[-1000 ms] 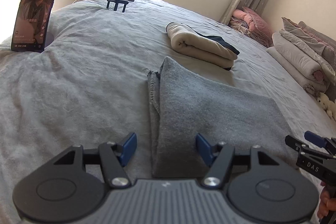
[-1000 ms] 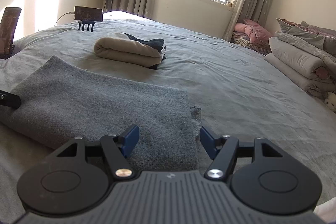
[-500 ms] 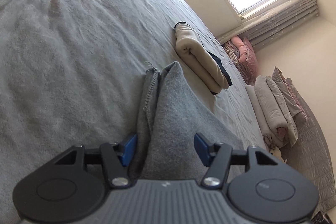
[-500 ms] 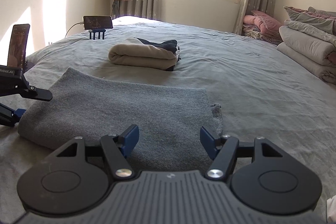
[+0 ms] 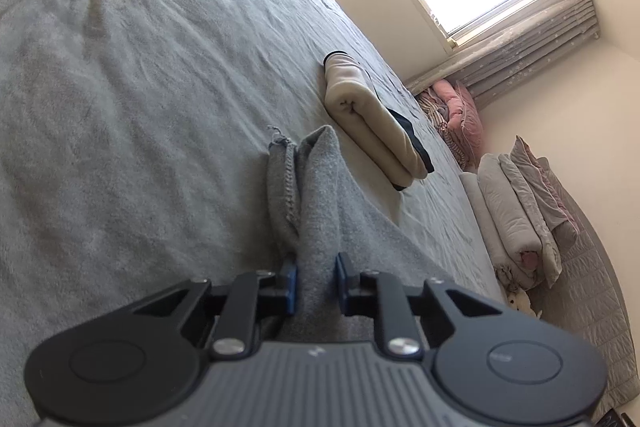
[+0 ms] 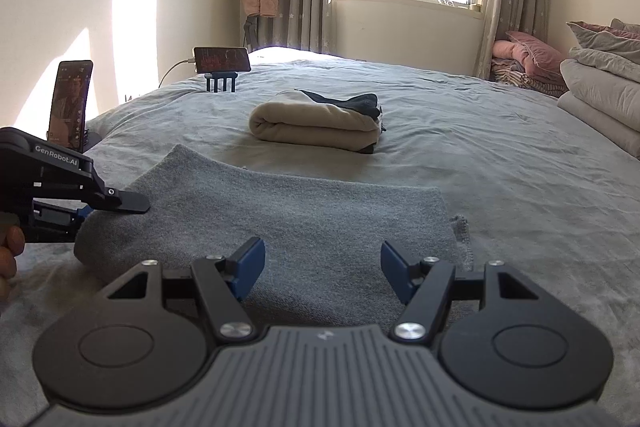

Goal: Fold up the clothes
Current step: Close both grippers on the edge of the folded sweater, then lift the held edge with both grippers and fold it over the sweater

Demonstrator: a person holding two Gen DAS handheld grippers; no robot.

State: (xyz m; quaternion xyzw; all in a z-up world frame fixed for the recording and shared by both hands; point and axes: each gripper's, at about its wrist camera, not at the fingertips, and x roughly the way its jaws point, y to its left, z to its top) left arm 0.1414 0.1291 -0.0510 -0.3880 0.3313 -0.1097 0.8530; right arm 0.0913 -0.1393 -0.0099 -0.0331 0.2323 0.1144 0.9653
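where the grey knit garment (image 6: 296, 223) lies part-folded across the bed (image 6: 500, 163), its long axis runs left to right. at its left end, the left gripper (image 5: 316, 281) has just closed its jaws on a bunched fold. at the right end, the right gripper (image 6: 322, 269) hovers with jaws spread and empty, the near hem just ahead.
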